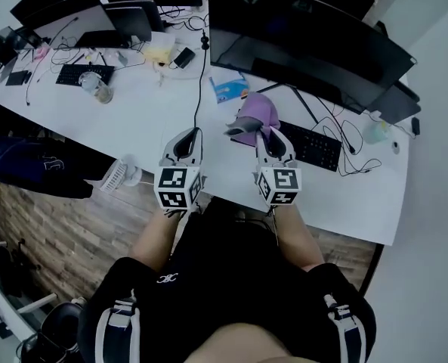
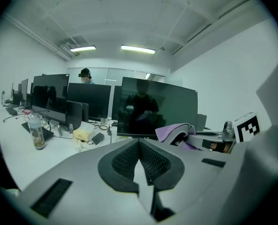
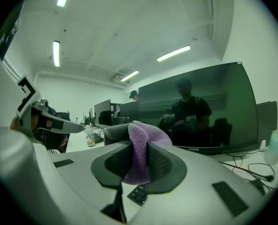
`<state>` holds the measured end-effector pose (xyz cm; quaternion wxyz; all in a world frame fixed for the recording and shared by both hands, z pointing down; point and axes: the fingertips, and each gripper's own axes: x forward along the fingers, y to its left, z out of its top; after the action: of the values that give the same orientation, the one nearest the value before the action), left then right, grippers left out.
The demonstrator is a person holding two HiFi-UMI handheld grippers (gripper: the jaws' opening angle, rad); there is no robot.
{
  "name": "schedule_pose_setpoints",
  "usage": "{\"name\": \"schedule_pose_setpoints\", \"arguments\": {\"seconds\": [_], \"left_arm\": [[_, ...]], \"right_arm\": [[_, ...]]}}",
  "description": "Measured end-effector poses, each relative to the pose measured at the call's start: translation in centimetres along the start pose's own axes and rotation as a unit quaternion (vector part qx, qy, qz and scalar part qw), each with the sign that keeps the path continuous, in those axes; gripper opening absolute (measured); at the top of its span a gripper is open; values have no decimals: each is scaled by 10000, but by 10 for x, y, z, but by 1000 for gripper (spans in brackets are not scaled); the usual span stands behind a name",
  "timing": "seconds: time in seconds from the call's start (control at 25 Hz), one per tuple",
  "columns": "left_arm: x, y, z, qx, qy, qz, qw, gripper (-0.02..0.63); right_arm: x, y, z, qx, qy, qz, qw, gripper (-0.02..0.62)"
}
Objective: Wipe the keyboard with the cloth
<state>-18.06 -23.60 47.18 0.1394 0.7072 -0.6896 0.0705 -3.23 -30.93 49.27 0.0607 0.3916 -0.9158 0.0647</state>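
Head view: I stand at the white desk (image 1: 156, 116) with both arms out in front of me. My right hand-held gripper (image 1: 263, 133) is pinched on the purple cloth (image 1: 251, 112), which bunches up past its tips, just beside the left end of the black keyboard (image 1: 314, 147). The keyboard lies on the desk below the big dark monitor (image 1: 307, 48). My left hand-held gripper (image 1: 187, 138) hangs over the desk edge, beside the right one and apart from it, with nothing under its tips but bare desk. A bottle (image 1: 101, 89) stands well off to the left.

Left gripper view: the two ribbed pads (image 2: 150, 161) meet at the tip – jaws together, nothing between them. Past them, to the right, the cloth (image 2: 169, 131) shows in the other gripper, in front of the monitor (image 2: 157, 107). The bottle (image 2: 36, 131) stands far left on the desk.

Right gripper view: the jaws are closed narrow on a fold of the cloth (image 3: 139, 156), which fills the gap between the pads and curls up over the tips. A few black keys of the keyboard (image 3: 139, 194) show right below the jaws – whether the cloth touches them I cannot tell. The monitor (image 3: 199, 111) rises behind
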Motion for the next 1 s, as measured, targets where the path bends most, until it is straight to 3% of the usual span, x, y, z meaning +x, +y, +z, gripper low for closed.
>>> {"name": "schedule_pose_setpoints", "arguments": {"seconds": [0.6, 1.0], "left_arm": [[-7, 38, -6, -111, 60, 463, 9988, 12], [-13, 48, -11, -99, 143, 674, 9976, 12]], "right_arm": [[69, 9, -85, -678, 1024, 279, 9920, 93], [99, 11, -148, -889, 1953, 443, 9757, 92]]}}
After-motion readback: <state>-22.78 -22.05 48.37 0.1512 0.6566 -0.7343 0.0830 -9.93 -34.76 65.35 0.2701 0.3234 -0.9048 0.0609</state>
